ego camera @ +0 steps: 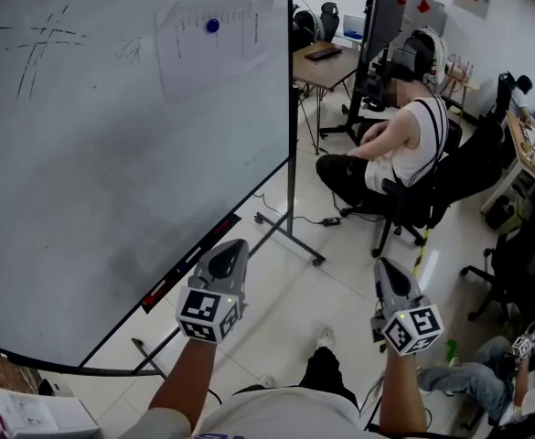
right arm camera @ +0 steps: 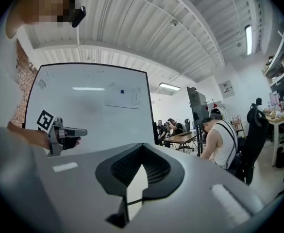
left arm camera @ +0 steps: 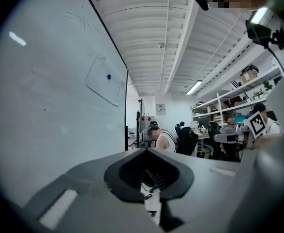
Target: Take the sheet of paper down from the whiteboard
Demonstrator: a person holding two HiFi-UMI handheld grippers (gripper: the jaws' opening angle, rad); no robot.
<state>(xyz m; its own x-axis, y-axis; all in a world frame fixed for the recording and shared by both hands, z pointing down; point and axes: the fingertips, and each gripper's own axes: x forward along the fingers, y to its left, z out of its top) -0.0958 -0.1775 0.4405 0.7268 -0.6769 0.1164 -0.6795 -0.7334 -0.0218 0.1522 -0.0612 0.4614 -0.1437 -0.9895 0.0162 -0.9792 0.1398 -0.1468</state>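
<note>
The sheet of paper (ego camera: 210,46) hangs high on the right part of the whiteboard (ego camera: 112,172), pinned by a blue magnet (ego camera: 212,26). Both grippers are held low, well short of the sheet, pointing roughly level. My left gripper (ego camera: 233,245) is shut and empty near the board's lower edge. My right gripper (ego camera: 383,265) is shut and empty too, out over the floor. In the left gripper view the sheet (left arm camera: 105,79) is far up ahead beyond the closed jaws. In the right gripper view the sheet (right arm camera: 125,96) sits at the board's upper right, and the left gripper (right arm camera: 76,131) shows before the board.
The whiteboard's wheeled stand (ego camera: 290,236) reaches onto the floor ahead. A person sits on an office chair (ego camera: 400,144) to the right, with a desk (ego camera: 326,62) behind. Another seated person (ego camera: 486,373) is at lower right. A box with papers (ego camera: 29,414) lies at lower left.
</note>
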